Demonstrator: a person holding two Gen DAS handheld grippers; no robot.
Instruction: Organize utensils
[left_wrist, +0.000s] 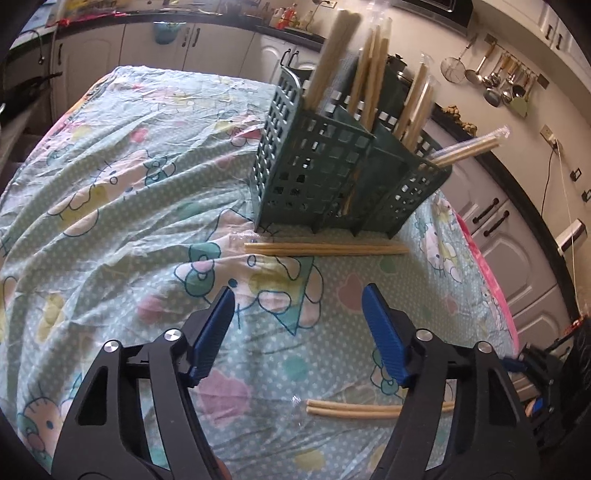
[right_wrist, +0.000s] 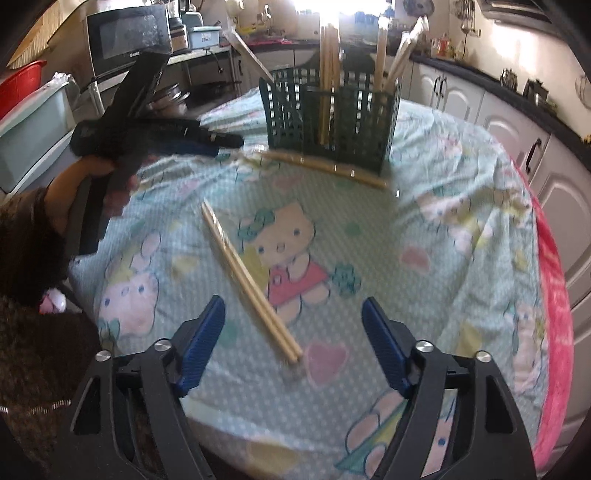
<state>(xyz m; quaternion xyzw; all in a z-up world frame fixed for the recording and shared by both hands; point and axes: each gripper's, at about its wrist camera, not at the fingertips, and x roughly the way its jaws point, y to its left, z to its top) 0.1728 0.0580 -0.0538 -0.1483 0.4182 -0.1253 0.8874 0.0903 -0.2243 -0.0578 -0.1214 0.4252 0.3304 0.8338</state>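
Nearest, the right gripper hangs with its blue pads spread and nothing pinched — a pair of pale wooden chopsticks lies on the cartoon-print tablecloth with one end between the pads, untouched. The left gripper is likewise spread over bare cloth, gripping nothing. Beyond it a second pair of wrapped wooden chopsticks lies flat, just beside the foot of the dark green perforated plastic utensil basket. The basket's compartments hold several upright and leaning chopstick pairs; one pair tilts far out over the rim.
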